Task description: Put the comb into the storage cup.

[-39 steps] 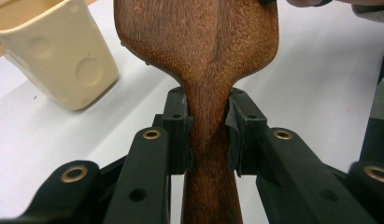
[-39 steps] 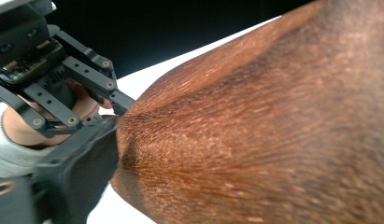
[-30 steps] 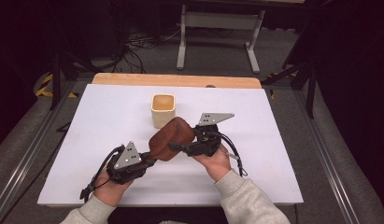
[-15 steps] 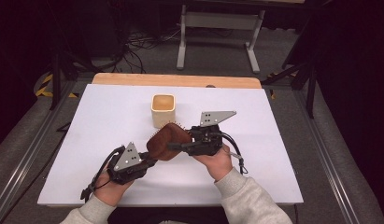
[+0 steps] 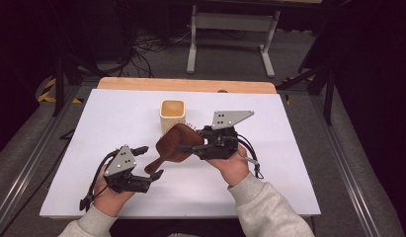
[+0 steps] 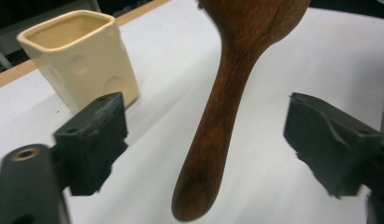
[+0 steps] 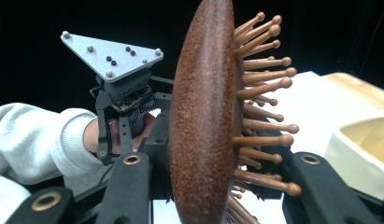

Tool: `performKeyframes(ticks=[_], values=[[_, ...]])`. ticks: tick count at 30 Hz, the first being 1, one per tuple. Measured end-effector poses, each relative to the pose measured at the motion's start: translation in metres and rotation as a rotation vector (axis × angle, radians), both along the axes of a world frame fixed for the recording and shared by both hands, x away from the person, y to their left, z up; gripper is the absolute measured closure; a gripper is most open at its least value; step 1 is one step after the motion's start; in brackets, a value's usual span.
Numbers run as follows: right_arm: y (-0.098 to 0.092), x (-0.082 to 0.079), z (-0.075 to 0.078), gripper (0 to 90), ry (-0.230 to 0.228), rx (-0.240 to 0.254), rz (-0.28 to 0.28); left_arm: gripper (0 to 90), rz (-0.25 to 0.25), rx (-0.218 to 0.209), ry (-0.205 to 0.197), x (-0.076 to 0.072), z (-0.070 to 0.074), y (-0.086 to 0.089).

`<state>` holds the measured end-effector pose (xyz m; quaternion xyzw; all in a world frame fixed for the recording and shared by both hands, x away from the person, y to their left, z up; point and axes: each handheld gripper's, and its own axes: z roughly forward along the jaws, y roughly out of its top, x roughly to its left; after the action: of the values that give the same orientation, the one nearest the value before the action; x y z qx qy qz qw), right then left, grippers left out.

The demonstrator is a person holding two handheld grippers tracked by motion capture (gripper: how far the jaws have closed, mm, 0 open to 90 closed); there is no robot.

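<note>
OK, wooden hairbrush (image 5: 173, 143) is sitting off the table, pinched at its head by the right gripper (image 5: 190, 146), whose jaws are clamping across the back and the bristle side; in the right gripper view the head (image 7: 203, 116) is standing edge-on between them, pegs pointing right. Handle (image 6: 213, 135) is angling down toward the left gripper (image 5: 148, 162) and hanging in the gap between its jaws, touching neither pad. Those jaws have just been opening and are standing wide, handle between them but released. Cream square cup (image 5: 172, 114) is standing upright just behind the brush head, on the white table sheet (image 5: 299, 168). The person's hands are holding both grippers near the table's front edge.
</note>
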<state>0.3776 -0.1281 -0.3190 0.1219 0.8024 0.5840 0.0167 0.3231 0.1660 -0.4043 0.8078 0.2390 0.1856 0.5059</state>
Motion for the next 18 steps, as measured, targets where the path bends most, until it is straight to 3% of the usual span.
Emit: performKeyframes(ticks=[6, 9, 18], values=[[0.002, 0.001, 0.014, 58.4, -0.030, -0.010, -0.002, 4.1, 0.032, -0.064, -0.010, 0.003, -0.003, 0.016], [0.003, 0.005, 0.024, 58.3, -0.046, -0.017, -0.011, 2.8, 0.056, -0.119, -0.024, 0.004, -0.006, 0.029], [0.005, 0.013, 0.040, 58.2, -0.077, -0.022, -0.034, 2.1, 0.104, -0.139, -0.049, 0.003, -0.010, 0.047]])
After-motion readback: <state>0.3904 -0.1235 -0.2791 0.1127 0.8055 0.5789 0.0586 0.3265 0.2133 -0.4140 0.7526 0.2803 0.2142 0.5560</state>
